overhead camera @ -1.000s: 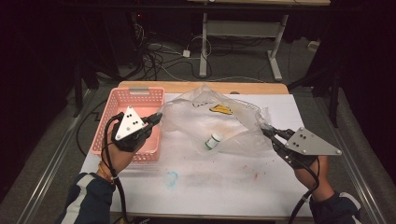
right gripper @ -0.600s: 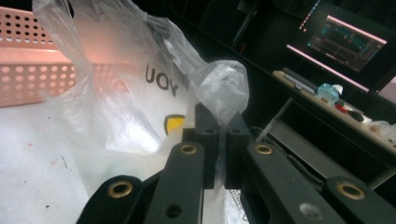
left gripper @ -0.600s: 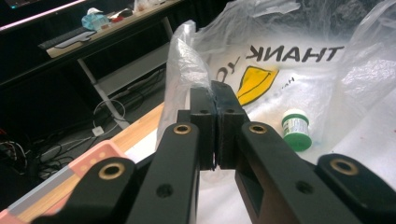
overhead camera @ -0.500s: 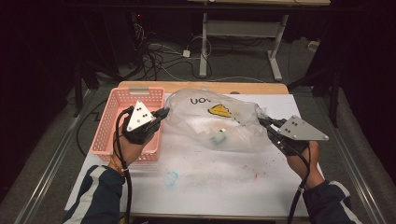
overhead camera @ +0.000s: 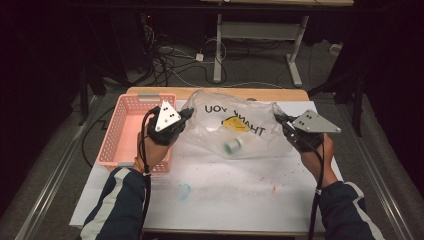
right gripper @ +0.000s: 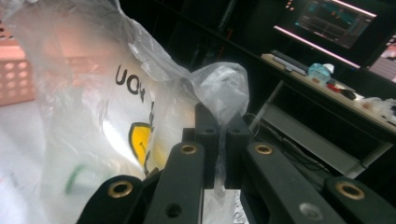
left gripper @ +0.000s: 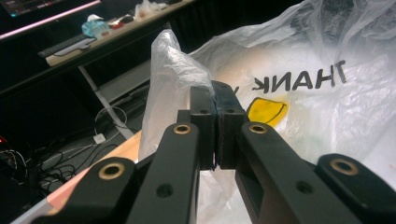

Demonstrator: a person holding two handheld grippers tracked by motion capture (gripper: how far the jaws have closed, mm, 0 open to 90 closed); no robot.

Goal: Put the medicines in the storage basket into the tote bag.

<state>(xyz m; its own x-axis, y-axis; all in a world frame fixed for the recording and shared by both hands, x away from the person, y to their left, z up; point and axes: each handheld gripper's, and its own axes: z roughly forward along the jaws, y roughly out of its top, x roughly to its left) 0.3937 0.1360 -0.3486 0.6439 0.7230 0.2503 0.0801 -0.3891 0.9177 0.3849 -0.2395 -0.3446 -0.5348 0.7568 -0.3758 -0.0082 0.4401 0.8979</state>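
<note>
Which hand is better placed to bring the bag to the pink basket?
Left, probably. The left gripper is shut on the bag right beside the basket. The right gripper grips the bag's far side, away from it.

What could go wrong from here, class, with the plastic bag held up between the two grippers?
1. The left gripper and right gripper each pinch only a thin fold of the plastic bag; the film might slip out or tear.
2. The small bottle lies loose inside the bag; tilting could let it roll out.
3. The bag hangs beside the pink basket and could snag its rim.
</note>
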